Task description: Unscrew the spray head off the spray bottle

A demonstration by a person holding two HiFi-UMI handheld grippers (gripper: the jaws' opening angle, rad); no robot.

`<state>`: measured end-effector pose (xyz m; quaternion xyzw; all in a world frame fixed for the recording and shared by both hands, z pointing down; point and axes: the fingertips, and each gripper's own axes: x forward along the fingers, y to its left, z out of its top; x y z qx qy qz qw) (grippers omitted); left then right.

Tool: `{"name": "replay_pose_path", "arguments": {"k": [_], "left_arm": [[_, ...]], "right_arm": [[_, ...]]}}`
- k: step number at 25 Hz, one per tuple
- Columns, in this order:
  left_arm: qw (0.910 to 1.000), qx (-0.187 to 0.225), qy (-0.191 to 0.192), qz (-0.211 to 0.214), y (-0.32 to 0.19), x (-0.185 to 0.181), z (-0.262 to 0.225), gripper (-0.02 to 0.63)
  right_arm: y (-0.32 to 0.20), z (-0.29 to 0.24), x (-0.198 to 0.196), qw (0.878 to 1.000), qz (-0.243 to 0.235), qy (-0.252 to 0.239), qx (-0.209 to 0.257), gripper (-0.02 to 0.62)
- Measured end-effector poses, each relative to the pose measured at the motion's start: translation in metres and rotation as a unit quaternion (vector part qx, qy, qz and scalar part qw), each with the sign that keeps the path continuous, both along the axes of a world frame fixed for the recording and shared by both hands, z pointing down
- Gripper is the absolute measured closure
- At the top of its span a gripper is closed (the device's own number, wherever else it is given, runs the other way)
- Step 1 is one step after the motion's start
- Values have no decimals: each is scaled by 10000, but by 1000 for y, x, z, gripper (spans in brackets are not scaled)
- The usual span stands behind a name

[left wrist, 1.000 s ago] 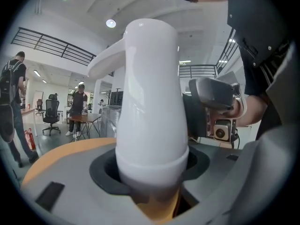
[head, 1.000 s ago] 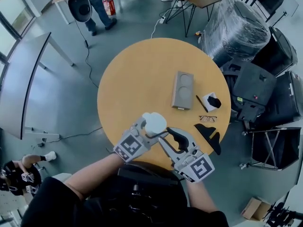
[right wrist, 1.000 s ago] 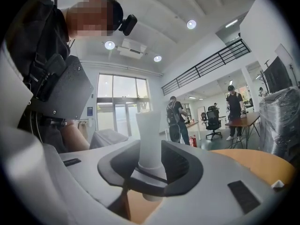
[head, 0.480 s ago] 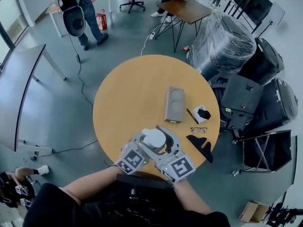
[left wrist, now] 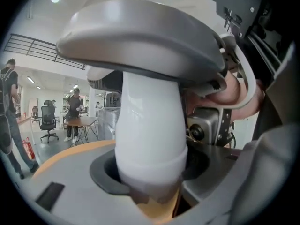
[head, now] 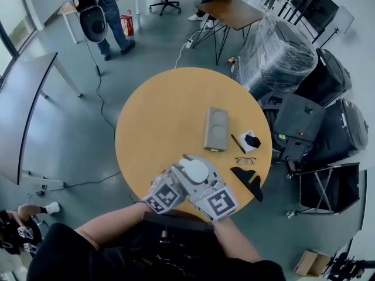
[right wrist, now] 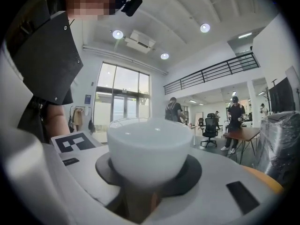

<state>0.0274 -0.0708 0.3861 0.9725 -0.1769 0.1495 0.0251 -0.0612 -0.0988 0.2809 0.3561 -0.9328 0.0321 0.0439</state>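
The left gripper [left wrist: 149, 186] is clamped on the white spray bottle [left wrist: 150, 125]. The black pads of both jaws bear on the lower body, one on each side, and the bottle stands upright between them. The right gripper [right wrist: 150, 184] is closed on the spray head [right wrist: 149, 144], the bottle's white upper end. Its jaws have just been closing, and the black pads seat against the head on both sides. In the left gripper view, one grey jaw of the right gripper lies across the top of the bottle, directly above the left gripper's hold.

In the head view the two grippers meet at the bottle from left and right, and the rounded white top shows between the jaws. The left gripper's marker cube [head: 162, 195] faces the person. The bottle is held over the near edge of the round orange table [head: 158, 116]. Whether its base touches the tabletop cannot be determined.

Farther along the table, well apart from the grippers, lies a grey block [head: 215, 127] with two round recesses. To its right are a dark pen [head: 238, 143], a small white box [head: 247, 134] carrying a black item, a pair of eyeglasses [head: 246, 160], and a black angular part [head: 251, 181] near the table edge. A person [head: 102, 13] stands on the floor beyond the table.
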Motion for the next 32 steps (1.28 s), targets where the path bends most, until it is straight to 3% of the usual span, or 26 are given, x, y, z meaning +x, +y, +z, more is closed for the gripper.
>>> {"name": "replay_pose_path", "arguments": {"k": [7,11,14,18,21,23,25,29,32], "left_arm": [[9973,133,455,569,20,6,-17,321],[9929,39,603,1025,33,11,-23,325],[9831,-110,767,1662,54,11,-27,325],[9649,-182,775,2502,80,9,-30,324],[9729,-160,712,2195,69,8,-29,321],[9809,-168,779,1774,53,5,-31,319],[9880,-206,908,1231,34,-1,-36,318],[9966,-11,821,118,4,-11,-44,318],[9972,177,672,-271,-3,-10,-44,317]], "right_arm": [[15,-7,-1,9983,-535,-213,101,422],[31,-12,-6,9921,-1246,-133,-70,436],[53,-15,-13,9794,-2012,-84,-147,436],[82,-22,-17,9517,-3055,-235,-186,436],[71,-17,-14,9632,-2681,-54,-192,404],[59,-13,-10,9736,-2269,24,-252,287],[48,-11,-5,9827,-1824,180,-251,253],[29,-15,4,9972,-728,187,5,252],[18,-16,7,9999,-73,28,152,254]]}}
